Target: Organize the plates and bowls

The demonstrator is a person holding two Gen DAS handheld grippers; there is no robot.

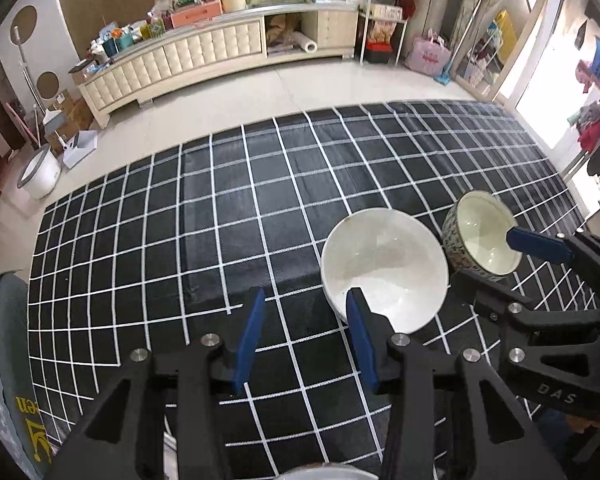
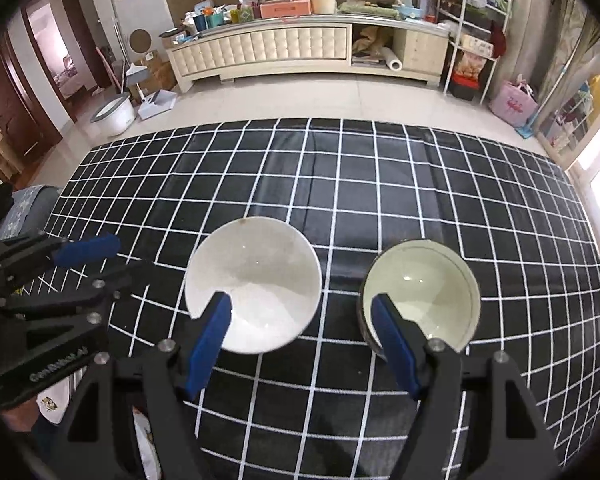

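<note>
**gridfan:** So what's on the table? I see a black cloth (image 2: 340, 184) with a white grid, woven-looking, a bit creased down the middle.

**bowlwatcher:** Yep. Using the white bowl (image 2: 254, 284) as the anchor: it's glossy, round, plain ceramic, sitting upright near the front of the cloth. Just to its right, with a narrow strip of cloth between them, is the patterned bowl (image 2: 420, 292), smaller, cream glaze inside, speckled dark print on the outer wall.

**gridfan:** And the grippers?

**bowlwatcher:** Black plastic frames, blue rubbery pads. The left gripper (image 1: 306, 332) hangs over the white bowl's near-left rim, jaws fairly narrow, nothing between them; one pad overlaps the rim in view, but I can't tell if it touches. The right gripper (image 2: 306, 340) has its jaws wide, empty, one pad in front of each bowl's near edge.

**gridfan:** Room to move?

**bowlwatcher:** Plenty. Behind and left of the white bowl the cloth is bare all the way to its far edge. Beyond that, pale tiled floor (image 2: 300, 100), then a long quilted cream cabinet (image 2: 260, 50) piled with clutter.
</note>
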